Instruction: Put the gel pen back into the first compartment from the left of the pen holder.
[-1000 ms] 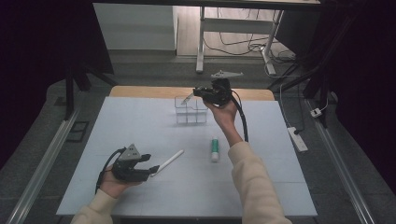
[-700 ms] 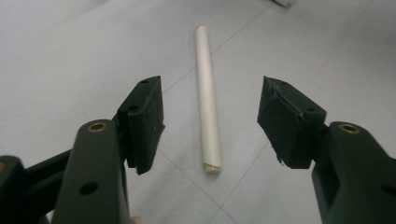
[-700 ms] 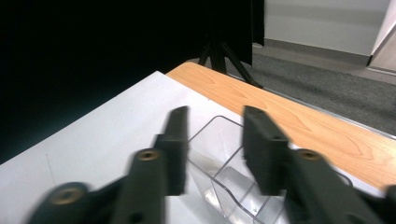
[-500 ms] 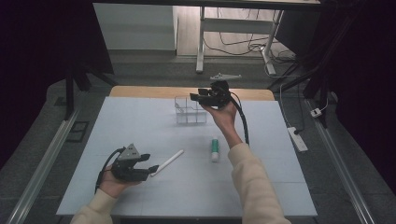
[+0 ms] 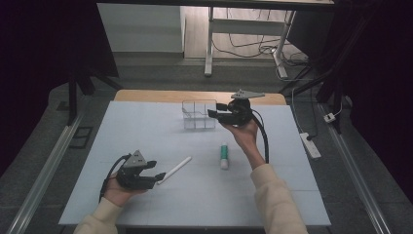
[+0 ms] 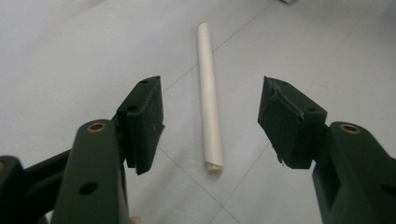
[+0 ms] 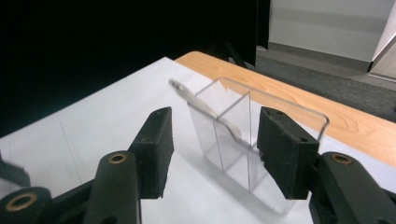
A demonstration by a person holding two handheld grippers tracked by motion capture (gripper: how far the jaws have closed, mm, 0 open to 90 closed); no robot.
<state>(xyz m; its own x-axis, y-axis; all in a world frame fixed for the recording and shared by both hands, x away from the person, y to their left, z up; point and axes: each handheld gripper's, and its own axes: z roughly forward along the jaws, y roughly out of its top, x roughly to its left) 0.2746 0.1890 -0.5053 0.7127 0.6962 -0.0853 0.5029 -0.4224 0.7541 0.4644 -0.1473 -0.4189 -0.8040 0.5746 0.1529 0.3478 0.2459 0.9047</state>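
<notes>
Right gripper (image 5: 217, 113) has drawn back from the clear organizer (image 5: 199, 115), fingers apart.

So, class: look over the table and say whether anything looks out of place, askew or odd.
One thing: a thin pale utensil leans tilted in the clear plastic divided box, its end poking over the rim. The white paper-wrapped stick and the green-and-white tube lie flat on the table.

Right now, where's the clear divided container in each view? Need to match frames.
High view: clear divided container at the far middle of the mat, just left of the right gripper.
Right gripper view: centre-right, just beyond the open jaws, partly behind the right-hand one.
Left gripper view: looks at the white stick lying on the mat.
Shared landmark: wooden table edge behind the container, also in the right gripper view.
</notes>
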